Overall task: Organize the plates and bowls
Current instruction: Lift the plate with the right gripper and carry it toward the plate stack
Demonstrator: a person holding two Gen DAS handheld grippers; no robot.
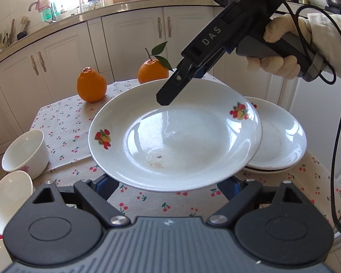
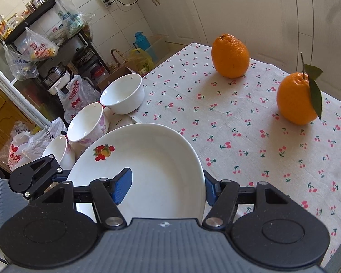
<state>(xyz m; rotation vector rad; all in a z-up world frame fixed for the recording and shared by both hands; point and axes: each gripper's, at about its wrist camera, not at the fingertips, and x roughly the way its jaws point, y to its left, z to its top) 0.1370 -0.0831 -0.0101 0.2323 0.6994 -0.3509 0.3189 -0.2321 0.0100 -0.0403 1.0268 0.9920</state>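
A white plate with fruit prints (image 1: 175, 136) hangs above the cherry-print table. My right gripper (image 1: 170, 91) is shut on its far rim. My left gripper's fingers sit spread under the near rim, their tips hidden by the plate. In the right wrist view the same plate (image 2: 147, 163) lies between my right gripper's blue pads (image 2: 122, 186). A stack of white plates (image 1: 282, 141) rests on the table, partly under the held plate. Three white bowls (image 2: 122, 93), (image 2: 88, 122), (image 2: 61, 150) stand along the table's left edge.
Two oranges (image 1: 92, 84), (image 1: 152, 70) sit at the far side of the table (image 2: 238, 125). Kitchen cabinets stand behind. Bags and a cluttered shelf (image 2: 45, 45) are beyond the left edge.
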